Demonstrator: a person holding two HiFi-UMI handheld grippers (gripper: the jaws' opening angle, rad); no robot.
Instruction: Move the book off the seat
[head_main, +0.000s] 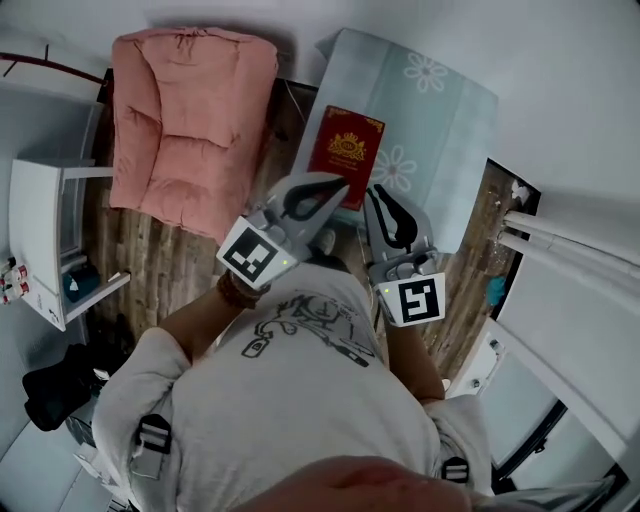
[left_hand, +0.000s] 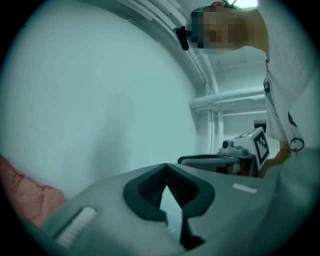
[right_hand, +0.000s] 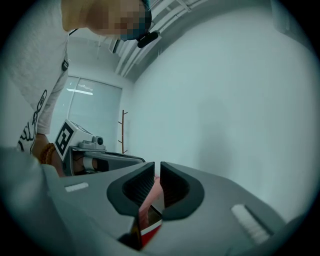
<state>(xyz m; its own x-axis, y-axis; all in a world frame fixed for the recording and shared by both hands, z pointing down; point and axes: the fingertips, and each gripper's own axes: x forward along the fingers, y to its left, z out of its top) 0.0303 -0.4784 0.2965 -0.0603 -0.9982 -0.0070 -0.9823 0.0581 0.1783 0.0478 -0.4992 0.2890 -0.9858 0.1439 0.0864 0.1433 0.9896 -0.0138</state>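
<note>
Wood floor (head_main: 170, 260), white walls. Pink seat (head_main: 190, 130) at upper left. Book (head_main: 347, 150) lies flat on table (head_main: 440, 110) with blue flowered cloth, just beside seat. Left gripper (head_main: 338, 184) held high over book's near edge, jaws tip to tip, nothing between. Right gripper (head_main: 376, 193) beside it, jaws nearly together, thin slit. Red glimpsed through slit is probably book beyond, not gripped.
</note>
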